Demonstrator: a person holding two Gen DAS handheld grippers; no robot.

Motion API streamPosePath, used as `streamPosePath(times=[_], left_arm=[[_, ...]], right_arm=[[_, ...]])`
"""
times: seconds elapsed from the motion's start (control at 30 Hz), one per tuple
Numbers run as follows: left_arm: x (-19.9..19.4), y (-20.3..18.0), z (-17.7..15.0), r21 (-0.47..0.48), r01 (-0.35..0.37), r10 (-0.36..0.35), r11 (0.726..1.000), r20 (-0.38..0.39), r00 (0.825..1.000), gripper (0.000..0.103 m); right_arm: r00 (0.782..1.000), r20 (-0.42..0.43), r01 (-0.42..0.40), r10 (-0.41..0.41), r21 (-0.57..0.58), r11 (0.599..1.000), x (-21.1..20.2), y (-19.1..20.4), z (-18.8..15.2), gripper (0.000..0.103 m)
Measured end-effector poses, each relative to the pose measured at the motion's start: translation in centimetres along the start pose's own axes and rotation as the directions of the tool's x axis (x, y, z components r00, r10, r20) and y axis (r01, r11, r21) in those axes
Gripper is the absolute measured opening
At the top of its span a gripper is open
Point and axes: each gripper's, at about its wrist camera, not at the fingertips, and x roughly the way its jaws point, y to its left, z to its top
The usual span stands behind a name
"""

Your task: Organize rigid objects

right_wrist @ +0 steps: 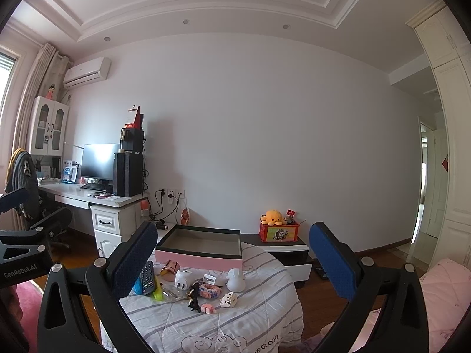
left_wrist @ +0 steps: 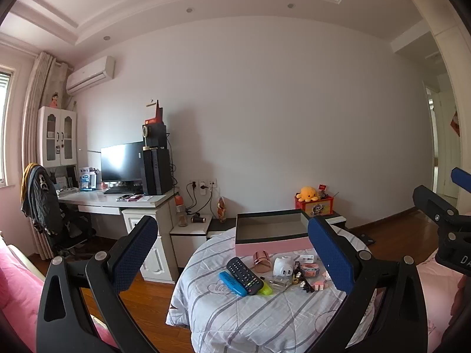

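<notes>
**Entry: loose hard goods on a covered table, tray unfilled**

Left gripper point(left_wrist: 232, 251): held level, jaws spread fully wide, nothing between the pads. Right gripper point(right_wrist: 234, 257): held level, likewise spread wide and empty. Both are kept back from the table point(right_wrist: 259, 317), which is covered with a striped quilt.

Tray point(right_wrist: 203, 257): pink-sided, dark-rimmed, shallow, set at the far edge of the table; its inside is seen empty. It is judged to be the receptacle.

Items, all lying in a cluster just in front of the tray:
- remote point(left_wrist: 244, 275), black, resting partly over a blue case point(left_wrist: 232, 283), with a yellow-green marker point(left_wrist: 265, 289) beside it;
- copper cup point(left_wrist: 262, 261), tipped on its side, near the tray wall;
- white plug point(left_wrist: 283, 266);
- white figurine point(right_wrist: 236, 279), upright, seen only in the right view;
- black clip point(right_wrist: 194, 298), small pink pieces point(right_wrist: 208, 309) and other bits too small to be named.

Handling note, as judgement: sorting is taken as not yet begun. A start is best made at an outlying, free-standing piece, so that the pile is not disturbed. The remote is best gripped across its narrow width. The cup may roll; it is best closed on slowly. The tiny pieces are best left until last, with the pads brought low to the quilt.
</notes>
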Motion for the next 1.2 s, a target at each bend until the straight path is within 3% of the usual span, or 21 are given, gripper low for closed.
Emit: streamPosePath(times=[0.57,1.2], left_arm=[[0.1,-0.1,0.0,0.008,0.002,-0.002,1.0,-0.008,1.0,0.103],[4.8,-0.7,-0.3,0.008,0.02,-0.02,1.0,-0.039,0.999,0.103]], right_arm=[[1.0,-0.004,0.005,-0.005,-0.005,1.0,0.1,0.0,0.2,0.103],[1.0,-0.029,-0.007,0.008,0.038,0.999,3.9,-1.5,-1.4,0.103]])
